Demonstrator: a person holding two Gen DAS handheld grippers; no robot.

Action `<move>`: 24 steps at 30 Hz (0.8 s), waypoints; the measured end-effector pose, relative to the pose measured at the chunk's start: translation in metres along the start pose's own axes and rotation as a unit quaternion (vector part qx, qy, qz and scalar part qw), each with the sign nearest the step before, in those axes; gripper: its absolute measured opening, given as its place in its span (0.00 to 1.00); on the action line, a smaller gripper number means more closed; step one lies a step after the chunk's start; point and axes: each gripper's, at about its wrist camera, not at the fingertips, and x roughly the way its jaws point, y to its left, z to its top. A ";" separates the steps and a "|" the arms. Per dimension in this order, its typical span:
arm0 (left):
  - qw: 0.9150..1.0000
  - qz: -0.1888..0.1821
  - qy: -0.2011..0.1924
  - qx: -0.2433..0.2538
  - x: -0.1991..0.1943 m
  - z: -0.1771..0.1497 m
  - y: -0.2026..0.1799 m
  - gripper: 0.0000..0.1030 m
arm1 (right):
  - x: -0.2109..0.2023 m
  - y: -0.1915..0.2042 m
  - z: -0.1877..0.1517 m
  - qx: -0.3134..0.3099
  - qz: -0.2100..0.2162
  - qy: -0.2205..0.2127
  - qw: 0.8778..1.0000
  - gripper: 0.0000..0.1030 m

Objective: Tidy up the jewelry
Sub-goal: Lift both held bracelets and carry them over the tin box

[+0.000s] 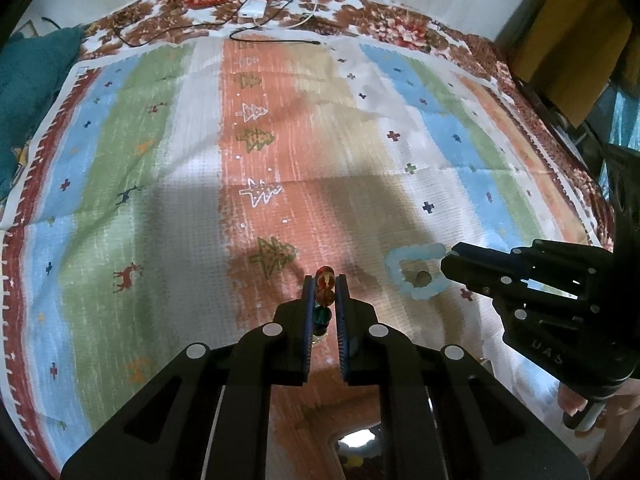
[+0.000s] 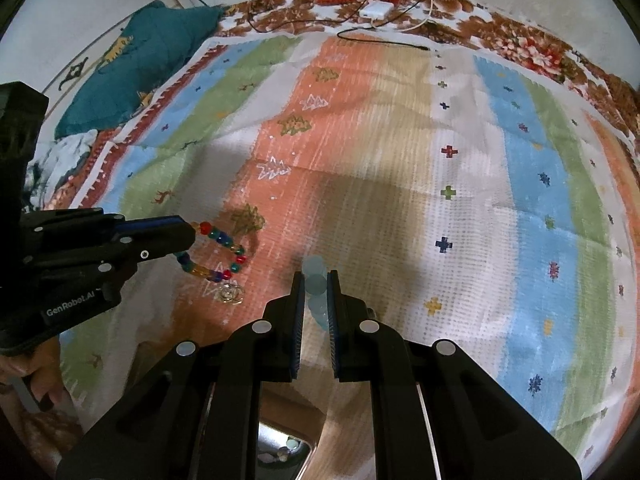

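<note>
Covering nearly the whole scene is a striped cloth (image 1: 160, 184) in blue, green, white, orange and tan, printed with small trees, reindeer and crosses, spread over a flowered sheet (image 1: 400, 28). A teal cushion (image 2: 148, 68) lies at the far left edge, and a small white charger (image 1: 253, 10) with dark and white cables sits at the far end. Two black grippers reach over the cloth side by side. The left gripper (image 1: 325, 296) has its fingers closed on a bracelet of mixed coloured beads (image 2: 224, 252); red, amber and green beads show between its blue pads, and from the right wrist view the rest of the loop curves out past the fingertips over the orange stripe, with a small clear charm (image 2: 231, 293) on the cloth beside it. The right gripper (image 2: 316, 292) is clamped on a pale blue bead bracelet (image 1: 416, 270), whose open loop rests on the cloth just right of the orange stripe.
</note>
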 end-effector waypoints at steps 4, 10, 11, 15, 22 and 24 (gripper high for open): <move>1.000 -0.005 -0.005 0.005 -0.008 -0.004 -0.005 0.09 | -0.011 0.002 -0.002 0.000 0.002 -0.012 1.000 0.12; 1.000 -0.007 -0.014 0.006 -0.019 -0.009 -0.010 0.09 | -0.017 0.003 -0.007 0.000 -0.001 -0.015 1.000 0.12; 1.000 -0.007 -0.015 0.007 -0.021 -0.010 -0.011 0.09 | -0.018 0.003 -0.008 0.000 -0.002 -0.016 1.000 0.11; 1.000 -0.010 -0.023 0.006 -0.029 -0.013 -0.014 0.09 | -0.025 0.005 -0.010 0.000 -0.003 -0.022 1.000 0.12; 0.999 -0.014 -0.035 0.002 -0.039 -0.016 -0.015 0.09 | -0.039 0.010 -0.015 -0.004 -0.002 -0.036 0.999 0.12; 0.999 -0.015 -0.039 -0.001 -0.042 -0.018 -0.015 0.09 | -0.043 0.012 -0.016 -0.009 0.003 -0.040 0.999 0.12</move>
